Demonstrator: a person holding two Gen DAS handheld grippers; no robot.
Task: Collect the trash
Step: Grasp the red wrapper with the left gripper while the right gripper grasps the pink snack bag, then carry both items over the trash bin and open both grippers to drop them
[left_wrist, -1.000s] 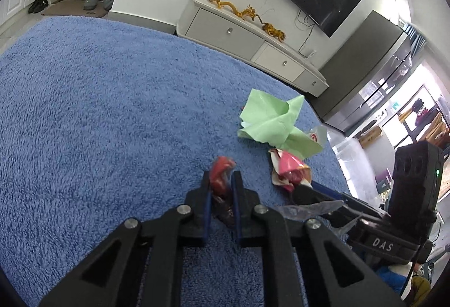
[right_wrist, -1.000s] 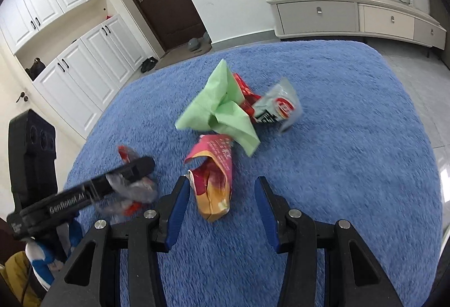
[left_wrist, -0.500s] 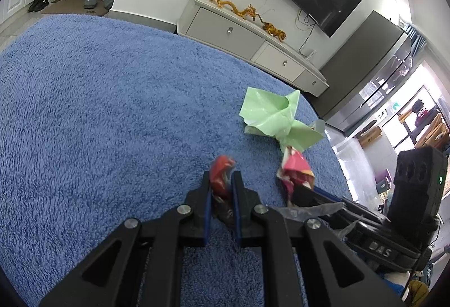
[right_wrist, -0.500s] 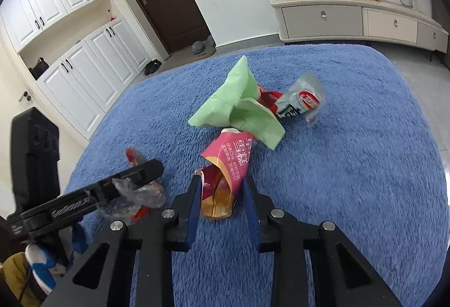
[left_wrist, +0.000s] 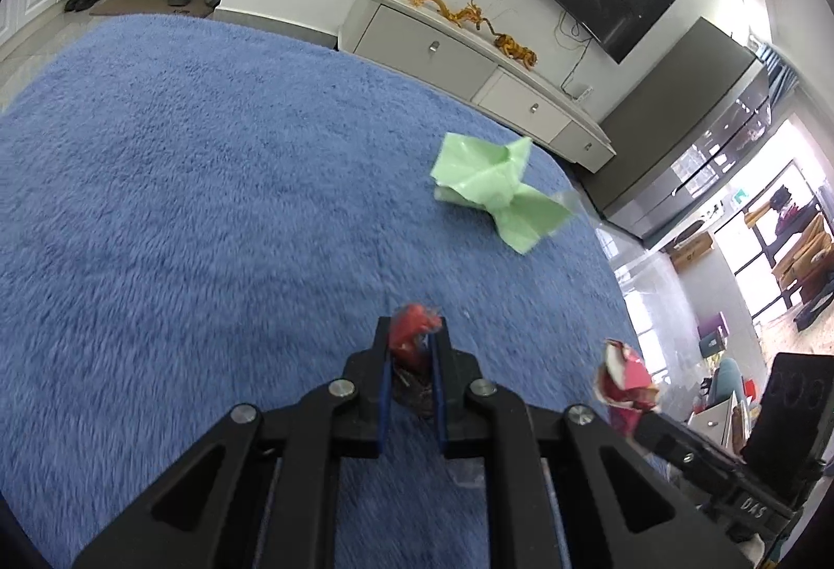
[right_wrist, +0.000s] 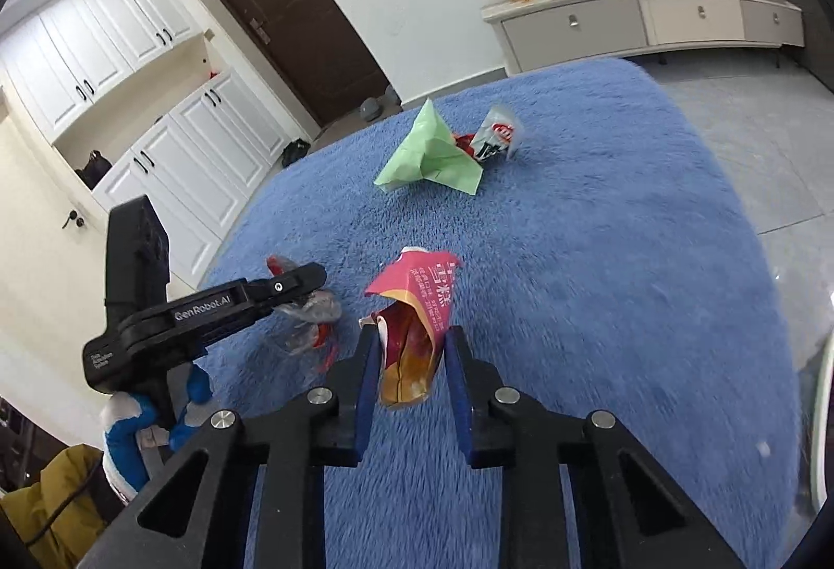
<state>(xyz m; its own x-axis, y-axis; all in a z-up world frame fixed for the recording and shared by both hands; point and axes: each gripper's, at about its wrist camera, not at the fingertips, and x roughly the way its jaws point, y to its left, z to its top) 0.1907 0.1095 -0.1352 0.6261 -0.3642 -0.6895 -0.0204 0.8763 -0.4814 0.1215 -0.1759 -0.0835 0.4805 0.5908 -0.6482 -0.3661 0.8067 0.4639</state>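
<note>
Much bare blue carpet around green paper

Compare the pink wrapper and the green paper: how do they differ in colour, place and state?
The pink wrapper is printed pink and orange; the green paper is plain pale green. The pink wrapper is pinched in the right gripper, off the blue rug; the green paper lies loose on the rug, farther away. Both are crumpled.
</note>
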